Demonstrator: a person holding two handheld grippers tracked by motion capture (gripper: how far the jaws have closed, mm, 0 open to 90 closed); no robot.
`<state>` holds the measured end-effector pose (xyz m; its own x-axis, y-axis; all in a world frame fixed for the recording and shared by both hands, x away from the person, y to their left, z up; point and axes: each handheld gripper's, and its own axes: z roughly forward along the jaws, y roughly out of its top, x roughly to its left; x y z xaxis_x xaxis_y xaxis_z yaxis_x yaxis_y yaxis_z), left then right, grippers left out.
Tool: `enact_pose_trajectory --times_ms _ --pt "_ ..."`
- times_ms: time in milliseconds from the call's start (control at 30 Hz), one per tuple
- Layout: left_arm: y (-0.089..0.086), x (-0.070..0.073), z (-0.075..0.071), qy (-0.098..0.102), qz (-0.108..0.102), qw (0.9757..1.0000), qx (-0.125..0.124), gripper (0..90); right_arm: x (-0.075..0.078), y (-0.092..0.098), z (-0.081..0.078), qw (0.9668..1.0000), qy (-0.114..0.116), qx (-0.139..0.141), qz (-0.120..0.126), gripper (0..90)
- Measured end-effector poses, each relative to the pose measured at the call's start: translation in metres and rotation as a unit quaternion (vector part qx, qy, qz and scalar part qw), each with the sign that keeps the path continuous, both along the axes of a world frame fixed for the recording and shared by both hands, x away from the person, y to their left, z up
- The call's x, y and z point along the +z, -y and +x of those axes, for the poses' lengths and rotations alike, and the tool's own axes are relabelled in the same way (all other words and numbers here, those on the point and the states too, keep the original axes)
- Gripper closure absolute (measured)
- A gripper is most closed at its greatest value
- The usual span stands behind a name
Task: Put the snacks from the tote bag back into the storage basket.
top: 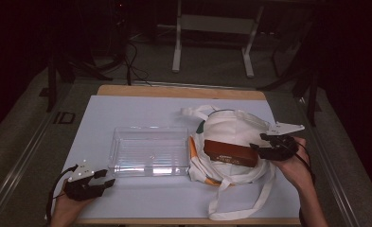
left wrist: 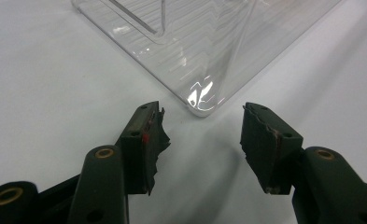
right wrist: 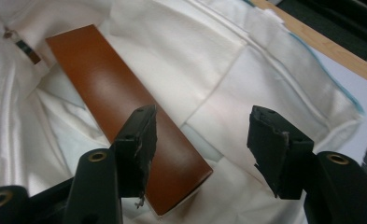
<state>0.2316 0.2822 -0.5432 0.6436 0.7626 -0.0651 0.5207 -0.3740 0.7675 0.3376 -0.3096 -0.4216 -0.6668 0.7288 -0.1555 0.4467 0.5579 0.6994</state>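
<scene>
Brown box (top: 230,152), its pale label unreadable, lies on one white bag (top: 231,127) beside one clear tray (top: 148,151); left gripper (left wrist: 202,126) and right gripper (right wrist: 202,133) both spread, empty.

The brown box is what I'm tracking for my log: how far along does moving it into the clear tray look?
Done: nothing visibly; the clear tray holds nothing. In hand: the right gripper is open at the near end of the brown box, which lies on the white cloth bag; the left gripper is open at the tray's corner. Left: probably gripping, lifting and placing the box.
</scene>
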Motion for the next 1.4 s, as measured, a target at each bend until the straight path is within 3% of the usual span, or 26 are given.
enact_pose_trajectory --times_ms 533,933,1033,1267,1400 --pt "0.0 0.0 0.0 -0.001 0.0 1.0 -0.001 47.7 -0.001 -0.011 0.013 0.9981 -0.03 0.032 -0.044 42.4" --pt "0.0 0.0 0.0 -0.002 0.0 1.0 -0.002 47.5 -0.001 -0.025 0.025 0.9921 -0.065 0.067 -0.084 41.6" --pt "0.0 0.0 0.0 -0.002 0.0 1.0 -0.001 47.4 0.001 -0.025 0.029 0.9911 -0.072 0.075 -0.083 41.5" --pt "0.0 0.0 0.0 -0.003 0.0 1.0 -0.002 47.4 -0.004 -0.034 0.032 0.9823 -0.105 0.107 -0.112 41.2" --pt "0.0 0.0 0.0 -0.002 0.001 1.0 -0.003 47.3 -0.008 -0.04 0.035 0.9755 -0.122 0.121 -0.137 39.5"
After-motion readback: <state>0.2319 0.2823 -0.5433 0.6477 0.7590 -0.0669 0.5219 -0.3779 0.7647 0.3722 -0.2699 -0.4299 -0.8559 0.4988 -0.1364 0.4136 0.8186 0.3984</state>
